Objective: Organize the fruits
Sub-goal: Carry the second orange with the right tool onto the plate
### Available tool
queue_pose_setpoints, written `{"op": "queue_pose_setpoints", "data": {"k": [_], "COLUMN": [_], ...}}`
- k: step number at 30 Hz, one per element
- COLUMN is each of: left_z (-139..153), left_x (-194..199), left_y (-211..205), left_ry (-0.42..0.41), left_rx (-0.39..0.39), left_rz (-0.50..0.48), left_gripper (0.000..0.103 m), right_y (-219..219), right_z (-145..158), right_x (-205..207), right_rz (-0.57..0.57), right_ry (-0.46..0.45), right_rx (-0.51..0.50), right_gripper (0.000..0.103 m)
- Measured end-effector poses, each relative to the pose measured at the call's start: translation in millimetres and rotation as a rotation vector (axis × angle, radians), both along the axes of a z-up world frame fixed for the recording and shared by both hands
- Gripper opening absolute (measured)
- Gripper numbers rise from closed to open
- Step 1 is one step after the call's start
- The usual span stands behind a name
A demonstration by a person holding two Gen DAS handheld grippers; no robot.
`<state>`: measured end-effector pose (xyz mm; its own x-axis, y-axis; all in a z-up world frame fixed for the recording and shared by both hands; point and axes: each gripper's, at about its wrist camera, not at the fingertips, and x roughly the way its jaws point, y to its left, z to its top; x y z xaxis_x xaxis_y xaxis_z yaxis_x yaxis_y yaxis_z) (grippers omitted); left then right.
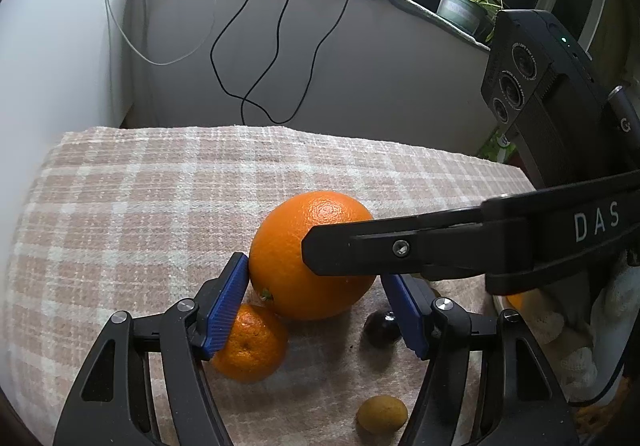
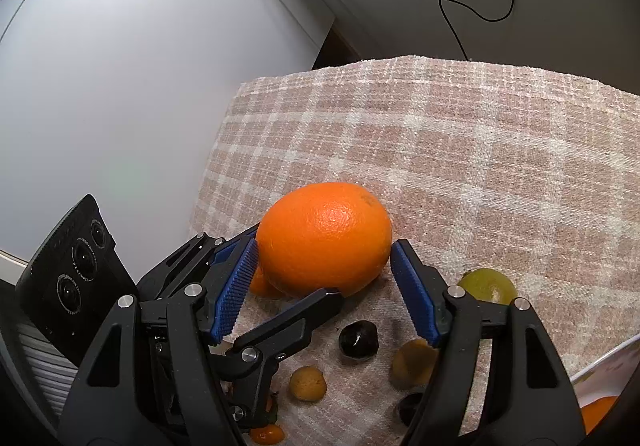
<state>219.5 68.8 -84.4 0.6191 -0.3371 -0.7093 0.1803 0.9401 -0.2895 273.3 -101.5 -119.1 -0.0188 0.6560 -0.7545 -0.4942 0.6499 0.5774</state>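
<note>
On the pink-and-cream checked woven cloth point(image 2: 480, 150), a large round orange point(image 2: 324, 238) sits between both spread grippers, left gripper point(image 1: 316, 302) and right gripper point(image 2: 324, 286). Likely heavy, firm, waxy-skinned (may roll), it is best pinched across its widest girth.

Lying on the checked cloth point(image 2: 480, 166): one large orange point(image 2: 324, 238); one mandarin point(image 1: 248, 342) at its 7 o'clock; two dark round fruits point(image 2: 358, 338) point(image 2: 408, 408); two small yellow fruits point(image 2: 308, 383) point(image 2: 414, 364); one green citrus point(image 2: 488, 286).
</note>
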Motion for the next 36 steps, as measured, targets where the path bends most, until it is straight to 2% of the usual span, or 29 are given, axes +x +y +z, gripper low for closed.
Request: {"op": "queue_pose_setpoints", "data": {"k": [9,21,36], "left_z": [10,41,66], "left_x": [-18,-52,-98], "left_y": [-4,-26,-87], "left_ry": [-0.034,-0.102,-0.176], "left_rx": [0.013,0.022,0.021], "left_rz": [0.002,-0.005,-0.065], "left_gripper": [0.067,0.067,0.067], "right_y": [-9,-41,-126], "right_z": [9,44,80], "right_x": [-7,-33,-72], "right_rz": [0.002,0.003,-0.053], "right_ry": [-0.003,-0.058,-0.123], "right_rx": [0.024,0.059,0.096], "right_gripper": [0.072,0.072,0.072]}}
